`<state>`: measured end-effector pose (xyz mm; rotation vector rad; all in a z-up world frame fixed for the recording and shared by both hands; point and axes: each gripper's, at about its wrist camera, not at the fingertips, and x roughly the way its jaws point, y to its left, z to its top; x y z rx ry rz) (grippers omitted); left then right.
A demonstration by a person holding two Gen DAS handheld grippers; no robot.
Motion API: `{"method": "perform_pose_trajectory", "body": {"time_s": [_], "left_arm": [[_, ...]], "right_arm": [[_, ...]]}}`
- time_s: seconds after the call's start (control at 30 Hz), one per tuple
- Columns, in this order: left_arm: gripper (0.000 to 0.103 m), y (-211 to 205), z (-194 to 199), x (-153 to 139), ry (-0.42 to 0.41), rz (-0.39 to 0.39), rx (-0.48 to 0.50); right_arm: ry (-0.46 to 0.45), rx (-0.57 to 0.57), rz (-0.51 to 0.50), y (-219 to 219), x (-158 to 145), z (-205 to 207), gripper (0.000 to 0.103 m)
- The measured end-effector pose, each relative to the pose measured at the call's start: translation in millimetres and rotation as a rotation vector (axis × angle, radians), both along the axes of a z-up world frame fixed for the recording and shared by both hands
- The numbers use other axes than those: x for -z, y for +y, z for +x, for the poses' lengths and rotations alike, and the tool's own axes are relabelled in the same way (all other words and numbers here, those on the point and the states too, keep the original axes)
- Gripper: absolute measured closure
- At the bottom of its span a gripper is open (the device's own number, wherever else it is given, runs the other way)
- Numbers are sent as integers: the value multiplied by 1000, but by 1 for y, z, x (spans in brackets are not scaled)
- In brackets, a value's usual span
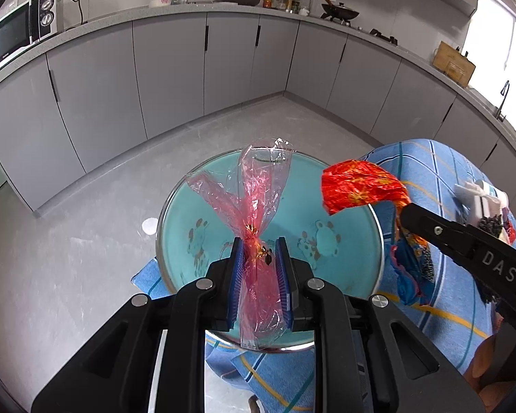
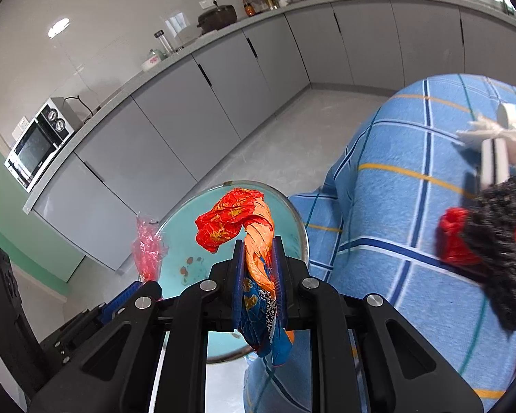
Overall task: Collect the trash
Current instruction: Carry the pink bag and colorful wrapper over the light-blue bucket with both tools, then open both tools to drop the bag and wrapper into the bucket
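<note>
My left gripper (image 1: 259,244) is shut on a crumpled pink clear plastic wrapper (image 1: 254,199) and holds it above a round teal basin (image 1: 347,213) with paw prints inside. My right gripper (image 2: 258,244) is shut on a twisted red, orange and blue snack wrapper (image 2: 234,220), also held over the basin (image 2: 175,234). In the left wrist view the right gripper (image 1: 404,211) comes in from the right with the snack wrapper (image 1: 357,186). The pink wrapper also shows in the right wrist view (image 2: 148,247) at the left.
A blue checked cloth (image 1: 440,179) covers the surface to the right, with white, black and red items (image 2: 492,199) on it. Grey cabinets (image 1: 168,69) and a counter with a microwave (image 1: 17,31) run round the back. The floor (image 1: 68,258) is grey.
</note>
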<state>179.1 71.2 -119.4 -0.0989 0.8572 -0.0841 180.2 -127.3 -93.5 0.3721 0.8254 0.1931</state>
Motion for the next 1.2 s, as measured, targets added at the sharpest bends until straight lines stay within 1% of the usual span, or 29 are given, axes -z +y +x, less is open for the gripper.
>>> {"method": "perform_pose_trajectory", "body": {"time_s": [0.27, 0.37, 0.43, 0.47, 0.5, 0.6, 0.63, 0.67, 0.7, 0.73, 0.77, 0.8, 0.83, 0.9, 0.93, 1.07, 1.1, 1.2], "left_arm": [[84, 0, 17, 17, 45, 2, -3], [84, 0, 21, 22, 58, 7, -6], [84, 0, 25, 25, 65, 11, -7], [83, 0, 26, 28, 70, 14, -8], [82, 0, 27, 29, 75, 16, -7], [81, 2, 29, 33, 82, 25, -9], [79, 2, 29, 34, 86, 27, -10], [73, 1, 29, 35, 90, 28, -11], [65, 0, 29, 36, 91, 29, -11], [61, -2, 28, 36, 90, 35, -12], [53, -4, 27, 36, 85, 43, -12], [48, -6, 25, 35, 79, 55, -14], [47, -7, 23, 33, 71, 70, -15], [38, -11, 21, 30, 59, 90, -22], [37, -11, 19, 29, 56, 92, -29], [30, -12, 12, 22, 40, 117, -54], [27, -12, 11, 20, 36, 123, -57], [20, -15, 4, 13, 20, 132, -72]], "right_arm": [[48, 9, 9, -1, 18, 19, 85], [64, -1, 33, 2, 25, 26, 84], [60, -9, 51, 2, 29, 30, 79], [61, -23, 64, 3, 31, 33, 68], [63, -26, 74, 2, 33, 34, 65], [39, -9, 73, -4, 28, 31, 65], [26, -3, 62, -6, 25, 28, 65], [14, 2, 56, -8, 22, 26, 65], [3, 7, 51, -10, 19, 24, 65], [-14, 15, 43, -13, 15, 21, 65], [-29, 21, 34, -15, 11, 17, 65], [-44, 25, 21, -16, 8, 14, 63], [-58, 30, 11, -18, 5, 10, 61], [-79, 38, -1, -21, 2, 6, 53], [-96, 42, -13, -22, -2, 1, 52], [-144, 56, -57, -23, -8, -12, 37], [-156, 60, -68, -23, -10, -16, 32], [-169, 67, -89, -27, -12, -23, 25]]}}
